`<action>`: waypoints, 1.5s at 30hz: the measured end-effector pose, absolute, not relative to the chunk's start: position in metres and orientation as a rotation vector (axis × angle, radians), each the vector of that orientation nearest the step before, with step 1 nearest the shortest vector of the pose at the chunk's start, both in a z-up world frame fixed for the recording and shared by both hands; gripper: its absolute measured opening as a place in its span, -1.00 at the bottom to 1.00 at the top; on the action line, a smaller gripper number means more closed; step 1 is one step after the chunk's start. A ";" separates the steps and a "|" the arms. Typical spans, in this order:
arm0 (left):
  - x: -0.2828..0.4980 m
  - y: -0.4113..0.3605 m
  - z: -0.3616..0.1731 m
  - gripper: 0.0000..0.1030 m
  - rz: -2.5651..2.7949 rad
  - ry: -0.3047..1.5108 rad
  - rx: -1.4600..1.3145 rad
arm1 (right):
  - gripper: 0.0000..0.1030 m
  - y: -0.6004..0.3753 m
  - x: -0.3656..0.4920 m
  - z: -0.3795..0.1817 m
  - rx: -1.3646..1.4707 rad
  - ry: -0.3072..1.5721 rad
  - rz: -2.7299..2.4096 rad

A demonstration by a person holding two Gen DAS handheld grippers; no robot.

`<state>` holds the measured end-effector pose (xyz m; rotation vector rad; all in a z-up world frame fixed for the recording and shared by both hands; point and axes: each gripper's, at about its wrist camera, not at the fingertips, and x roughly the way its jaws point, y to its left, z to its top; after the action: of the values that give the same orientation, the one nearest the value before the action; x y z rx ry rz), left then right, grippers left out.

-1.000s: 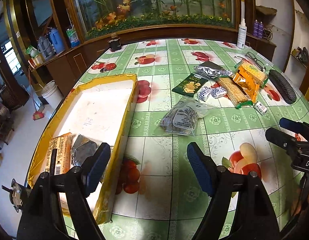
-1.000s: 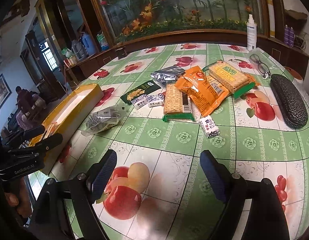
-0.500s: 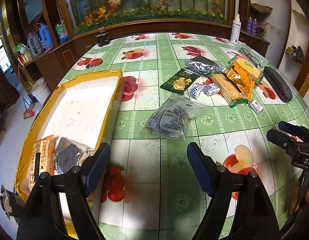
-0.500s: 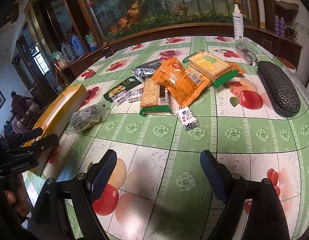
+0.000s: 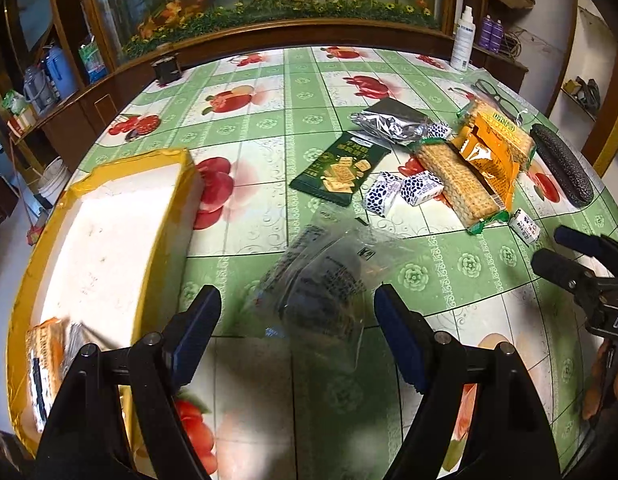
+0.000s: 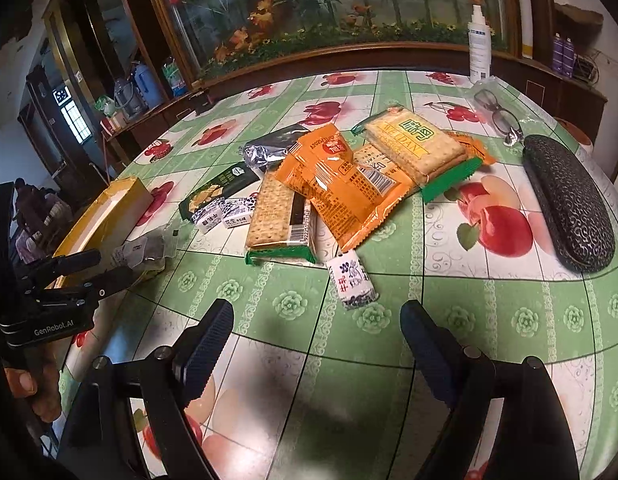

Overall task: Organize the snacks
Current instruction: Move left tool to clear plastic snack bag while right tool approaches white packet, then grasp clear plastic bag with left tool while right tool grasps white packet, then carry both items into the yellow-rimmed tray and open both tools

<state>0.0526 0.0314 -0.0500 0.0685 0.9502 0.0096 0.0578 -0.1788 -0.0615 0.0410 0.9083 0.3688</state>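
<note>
A yellow-edged white box (image 5: 109, 248) lies at the table's left, with two packets (image 5: 45, 344) in its near corner. My left gripper (image 5: 297, 312) hangs open just above a clear bag of dark snacks (image 5: 321, 280), whose near part lies between the fingers, untouched. Beyond it lie a dark green cracker pack (image 5: 341, 168), two small blue-white candies (image 5: 405, 192), a silver pouch (image 5: 389, 124), cracker sleeves (image 5: 457, 184) and orange packs (image 5: 489, 152). My right gripper (image 6: 317, 324) is open and empty, a small blue-white candy (image 6: 351, 278) lying just past its tips, before the orange pack (image 6: 341, 184).
A black glasses case (image 6: 567, 204) and spectacles (image 6: 497, 112) lie at the right. A white spray bottle (image 6: 480, 44) stands at the back edge, below a glass cabinet. The fruit-print tablecloth (image 6: 409, 360) covers the table. People sit far left (image 6: 33, 208).
Both grippers moved forward and a little lower over the table. The clear bag came between the left fingers; the small candy drew close to the right ones. Both stayed open.
</note>
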 end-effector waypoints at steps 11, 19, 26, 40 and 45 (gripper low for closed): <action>0.071 0.035 -0.072 0.54 -0.017 0.984 0.049 | 0.34 -0.168 0.092 -0.077 -0.074 0.950 0.354; 0.065 0.037 -0.071 0.16 -0.060 0.945 0.005 | -0.61 -0.176 0.085 -0.076 -0.060 0.940 0.339; 0.049 0.033 -0.060 0.03 -0.090 0.919 -0.031 | -0.61 -0.188 0.069 -0.068 0.039 0.931 0.383; 0.009 0.034 -0.039 -0.18 -0.128 0.853 -0.076 | -0.62 -0.176 0.029 -0.037 0.043 0.873 0.444; -0.006 0.041 -0.024 -0.19 -0.136 0.799 -0.095 | -0.62 -0.163 0.018 -0.024 0.031 0.845 0.477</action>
<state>-0.0059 0.0414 -0.0237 -0.0950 0.7987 -0.1361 0.0176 -0.1630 -0.0239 0.0309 0.8449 0.4770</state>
